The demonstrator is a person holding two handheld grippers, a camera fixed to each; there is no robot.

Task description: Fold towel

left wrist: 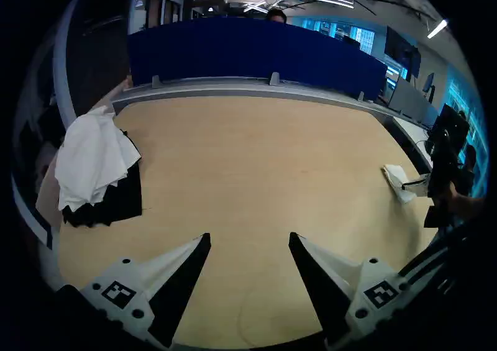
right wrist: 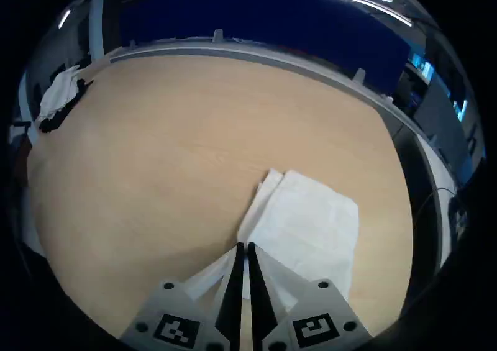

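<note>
A white towel (right wrist: 307, 223), folded into a rough rectangle, lies on the wooden table (right wrist: 161, 152) straight ahead of my right gripper (right wrist: 243, 248). That gripper is shut, its fingertips pinching the towel's near edge. In the left gripper view the same towel (left wrist: 397, 182) is a small white shape at the far right of the table (left wrist: 248, 164). The right gripper (left wrist: 424, 182) and the hand holding it are beside the towel there. My left gripper (left wrist: 248, 242) hovers open over bare wood, nothing between its fingers.
A pile of white cloth (left wrist: 93, 155) lies on black cloth (left wrist: 115, 205) at the table's left edge, also visible as the pile (right wrist: 57, 96) far left. A blue partition (left wrist: 248, 53) runs behind the table. Monitors and desks (left wrist: 447, 133) stand at the right.
</note>
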